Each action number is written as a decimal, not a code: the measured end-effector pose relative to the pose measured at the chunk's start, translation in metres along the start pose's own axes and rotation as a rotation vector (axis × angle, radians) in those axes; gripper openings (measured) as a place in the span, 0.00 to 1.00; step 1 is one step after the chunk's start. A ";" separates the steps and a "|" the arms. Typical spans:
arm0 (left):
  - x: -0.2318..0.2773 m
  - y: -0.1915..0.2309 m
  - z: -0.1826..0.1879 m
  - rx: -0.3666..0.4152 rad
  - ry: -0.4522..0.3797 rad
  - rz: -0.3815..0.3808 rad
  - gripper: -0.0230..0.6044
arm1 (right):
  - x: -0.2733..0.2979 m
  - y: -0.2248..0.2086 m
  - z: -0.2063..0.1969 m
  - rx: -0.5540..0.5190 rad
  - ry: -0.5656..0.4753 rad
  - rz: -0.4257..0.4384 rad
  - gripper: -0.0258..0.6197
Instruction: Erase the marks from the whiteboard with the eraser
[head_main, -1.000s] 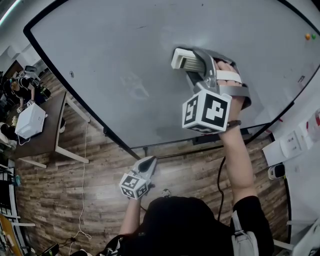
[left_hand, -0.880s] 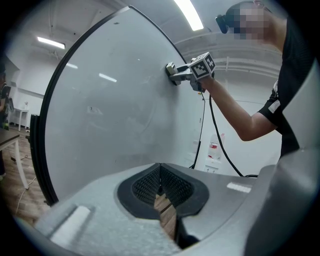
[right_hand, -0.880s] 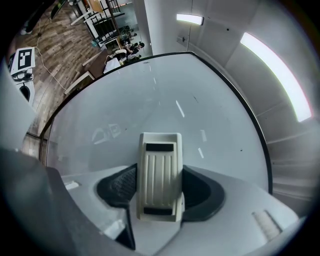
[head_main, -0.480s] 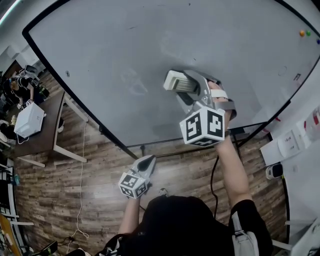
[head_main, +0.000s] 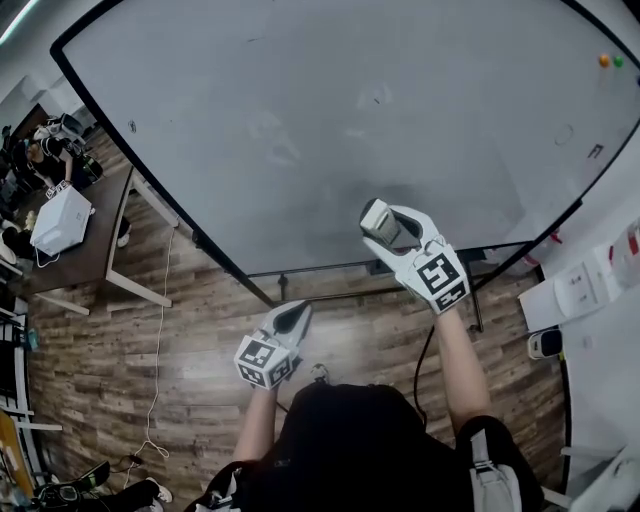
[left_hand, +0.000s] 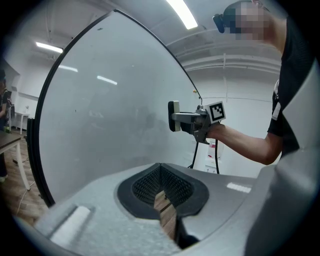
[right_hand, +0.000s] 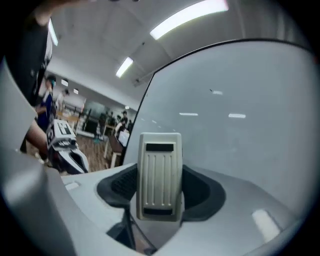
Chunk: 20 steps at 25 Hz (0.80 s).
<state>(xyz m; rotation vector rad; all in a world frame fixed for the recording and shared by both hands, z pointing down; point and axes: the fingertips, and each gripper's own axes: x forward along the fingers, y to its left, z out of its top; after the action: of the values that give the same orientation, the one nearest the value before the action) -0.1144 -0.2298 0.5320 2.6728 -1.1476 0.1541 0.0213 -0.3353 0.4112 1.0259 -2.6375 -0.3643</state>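
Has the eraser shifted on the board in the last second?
Yes. The eraser has moved down the whiteboard and now sits close to its bottom edge.

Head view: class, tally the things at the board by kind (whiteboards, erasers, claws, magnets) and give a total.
Whiteboard: 1
Eraser: 1
Claws: 2 (left claw, shut on nothing; right claw, shut on the eraser)
Magnets: 2 (orange magnet, green magnet)
Total: 6
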 end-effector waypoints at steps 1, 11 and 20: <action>0.000 -0.004 0.000 0.002 0.001 0.001 0.05 | -0.007 0.008 -0.007 0.045 -0.028 0.030 0.43; 0.005 -0.056 -0.012 0.005 -0.007 0.016 0.05 | -0.067 0.083 -0.091 0.119 -0.002 0.198 0.43; 0.000 -0.110 -0.041 -0.020 0.013 0.035 0.05 | -0.131 0.108 -0.139 0.209 0.029 0.191 0.43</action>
<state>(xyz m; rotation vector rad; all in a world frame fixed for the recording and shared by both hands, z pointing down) -0.0348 -0.1463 0.5539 2.6314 -1.1869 0.1645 0.0967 -0.1862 0.5536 0.8196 -2.7613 -0.0317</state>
